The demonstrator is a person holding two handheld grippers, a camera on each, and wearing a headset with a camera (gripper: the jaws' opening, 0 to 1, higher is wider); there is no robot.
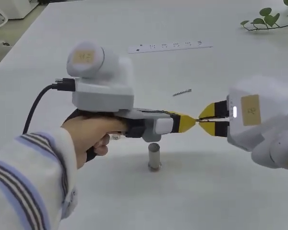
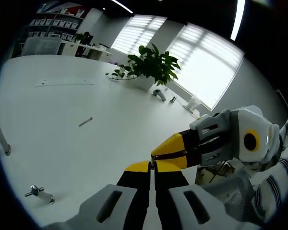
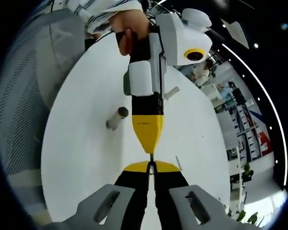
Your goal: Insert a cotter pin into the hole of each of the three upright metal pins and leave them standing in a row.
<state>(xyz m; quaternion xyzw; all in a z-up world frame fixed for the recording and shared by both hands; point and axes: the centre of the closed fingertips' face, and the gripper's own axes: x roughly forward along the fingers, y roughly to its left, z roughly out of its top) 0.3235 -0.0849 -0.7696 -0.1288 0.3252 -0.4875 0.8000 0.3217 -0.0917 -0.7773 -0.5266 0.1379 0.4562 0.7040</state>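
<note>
Looks like a mid-air regrip ahead of an insertion. Just right of centre in the head view, a thin grey wire cotter pin [image 1: 198,120] pinched from both ends by the yellow-tipped left gripper [image 1: 192,122] and the yellow-tipped right gripper [image 1: 204,120], tip to tip, each pair of jaws pressed together on the wire. Below centre, down and left of that meeting, a short silver metal cylinder pin [image 1: 154,156] upright on the white table [image 1: 221,191], well clear of both tools and apparently not yet fitted; no cross hole discernible. Above centre, a spare cotter pin [image 1: 182,92] flat on the table. At lower left of the left gripper view, a second metal pin [image 2: 38,193], seemingly on its side. Next, probably calls for releasing one grip, keeping the wire by one end, lowering it level with the cylinder's hole, and steadying the cylinder with the freed tool against toppling.
</note>
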